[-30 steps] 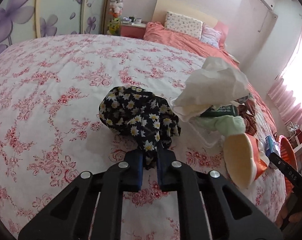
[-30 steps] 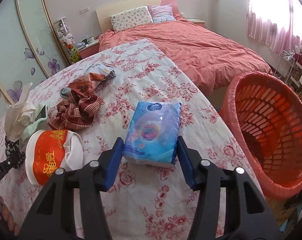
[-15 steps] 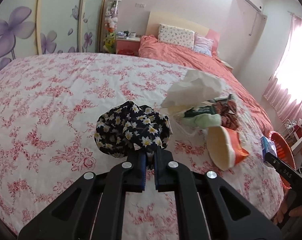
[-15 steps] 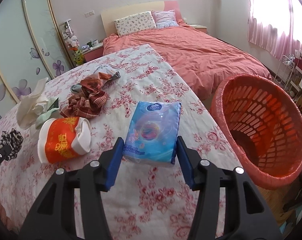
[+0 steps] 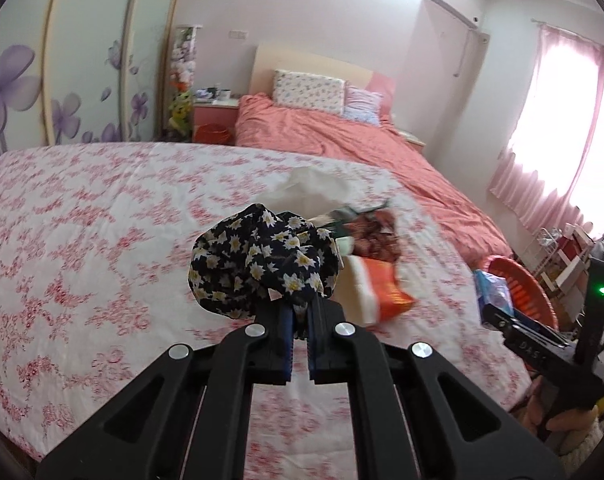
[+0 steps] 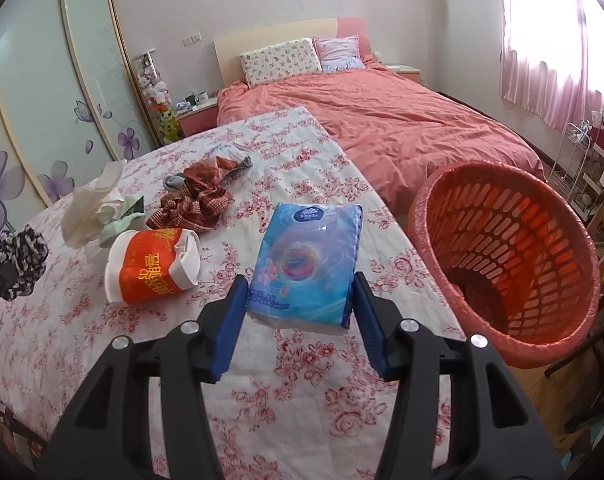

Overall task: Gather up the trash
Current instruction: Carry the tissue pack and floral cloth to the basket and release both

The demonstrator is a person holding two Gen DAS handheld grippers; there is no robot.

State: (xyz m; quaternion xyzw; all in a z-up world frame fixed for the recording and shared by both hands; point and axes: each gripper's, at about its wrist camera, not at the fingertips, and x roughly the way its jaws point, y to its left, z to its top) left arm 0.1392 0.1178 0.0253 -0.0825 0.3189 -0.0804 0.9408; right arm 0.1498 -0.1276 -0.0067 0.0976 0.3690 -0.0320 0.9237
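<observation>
My left gripper (image 5: 297, 312) is shut on a black cloth with white daisies (image 5: 261, 268) and holds it above the flowered bedspread (image 5: 81, 240). It also shows at the left edge of the right wrist view (image 6: 17, 256). My right gripper (image 6: 299, 300) is shut on a blue tissue pack (image 6: 306, 264), lifted above the bed, left of the orange-red basket (image 6: 514, 256). An orange and white paper cup (image 6: 149, 268) lies on its side on the bed, by crumpled white paper (image 6: 91, 208) and a red plaid cloth (image 6: 193, 206).
The basket stands off the bed's right edge, lined with a red bag. A second bed with a salmon cover (image 6: 402, 120) lies behind. A wire rack (image 6: 582, 168) stands at the right by the window. Sliding wardrobe doors (image 6: 41, 80) line the left.
My left gripper has risen with the daisy cloth, lifting it off the bedspread. My right gripper has lifted and pulled back with the tissue pack, and the basket shows more fully.
</observation>
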